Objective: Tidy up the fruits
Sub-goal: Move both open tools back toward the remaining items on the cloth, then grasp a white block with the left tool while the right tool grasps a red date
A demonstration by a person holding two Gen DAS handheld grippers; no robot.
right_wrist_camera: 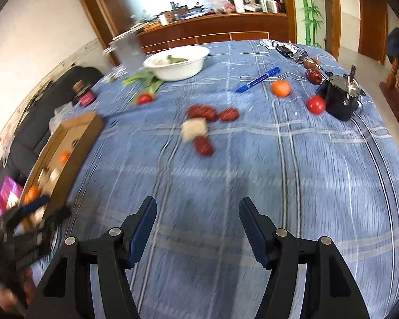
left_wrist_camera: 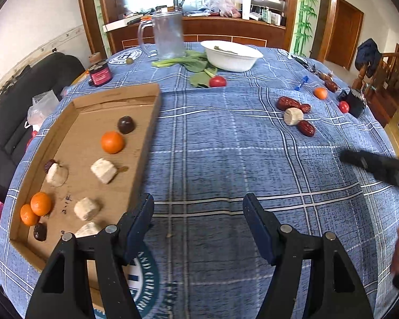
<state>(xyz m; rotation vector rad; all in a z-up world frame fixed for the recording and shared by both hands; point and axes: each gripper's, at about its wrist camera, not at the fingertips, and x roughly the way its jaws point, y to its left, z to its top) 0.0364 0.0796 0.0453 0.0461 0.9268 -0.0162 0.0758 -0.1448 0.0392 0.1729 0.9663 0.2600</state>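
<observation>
Box (left_wrist_camera: 87,101), cardboard tray, sits at 9 o'clock on the table (left_wrist_camera: 226,159). It holds three oranges (left_wrist_camera: 112,142), four pale cubes (left_wrist_camera: 103,170) and about three dark dates (left_wrist_camera: 126,124); contents lie loose, mostly apart. Bowl (left_wrist_camera: 231,59), white, at 12 o'clock, has some greens inside, not fruit as far as I can tell. Clear jug (left_wrist_camera: 169,34) beside it looks empty.

Loose fruit left on the cloth, 1–2 o'clock in the left view: a cluster of one pale cube (right_wrist_camera: 194,129) touching red dates (right_wrist_camera: 203,145), then a lone orange (right_wrist_camera: 280,88), a tomato (right_wrist_camera: 316,104) against a black pot (right_wrist_camera: 340,101), and another tomato (right_wrist_camera: 145,98) by the greens.

Handling, my guess: the cube is light and crumbly, so pinch the flat sides gently. The orange is round, firm and rolls, so grip across the middle. Dates are small, wrinkled and slightly soft; take them across the short axis. Tomatoes are smooth, slippery and bruise easily.

Left gripper (left_wrist_camera: 198,207): jaws apart about halfway, nothing between them, over bare cloth by the box's near corner. Right gripper (right_wrist_camera: 198,210): same, part open, empty, aimed toward the cube cluster, well short of it. Right view is blurred.
</observation>
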